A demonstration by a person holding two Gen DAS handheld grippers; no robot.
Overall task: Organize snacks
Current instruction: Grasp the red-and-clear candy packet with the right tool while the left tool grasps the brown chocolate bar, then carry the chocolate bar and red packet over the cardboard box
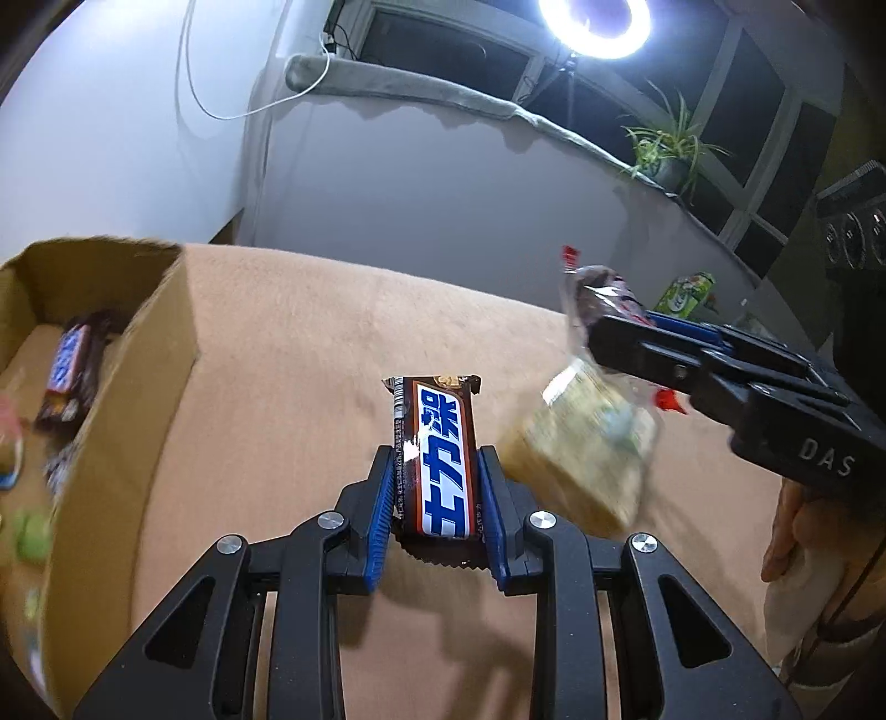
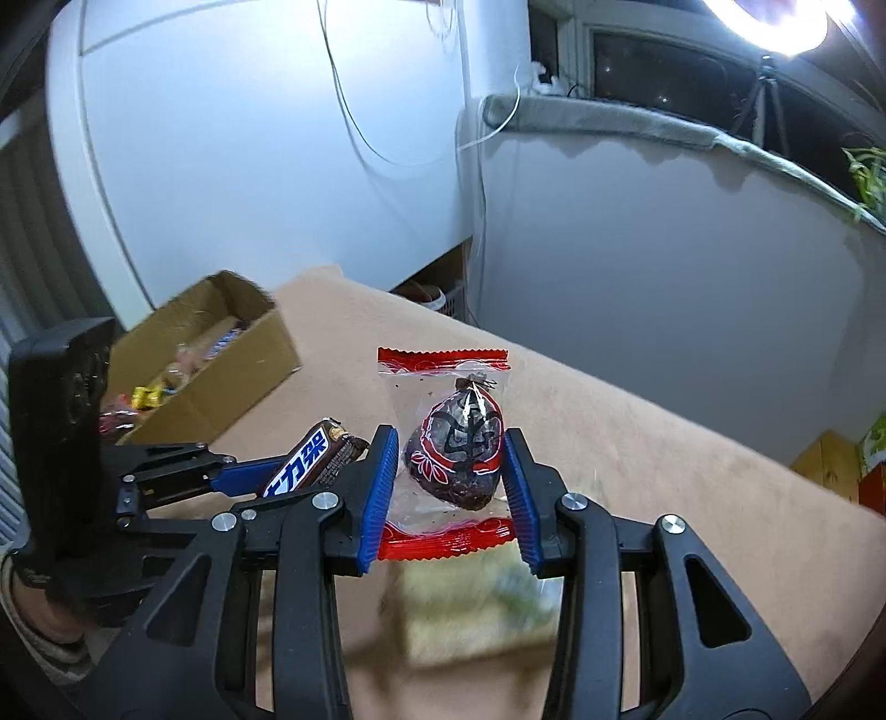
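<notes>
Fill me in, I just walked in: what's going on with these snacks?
A person is sorting snacks with two tools. The left hand-held gripper is shut on a chocolate bar; the right hand-held gripper is shut on a clear red-edged packet holding a dark sweet. Both are above the tan tabletop, with the cardboard box of snacks off to the left.

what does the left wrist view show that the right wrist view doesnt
Only the left wrist view: a potted plant on the sill and the chocolate bar's full label.

Only the right wrist view: the clear red-edged packet face on, holding a dark snack.

Both: each hand-held gripper, left shut on the chocolate bar, right on the packet, the cardboard box, the ring light and a blurred pale packet.
</notes>
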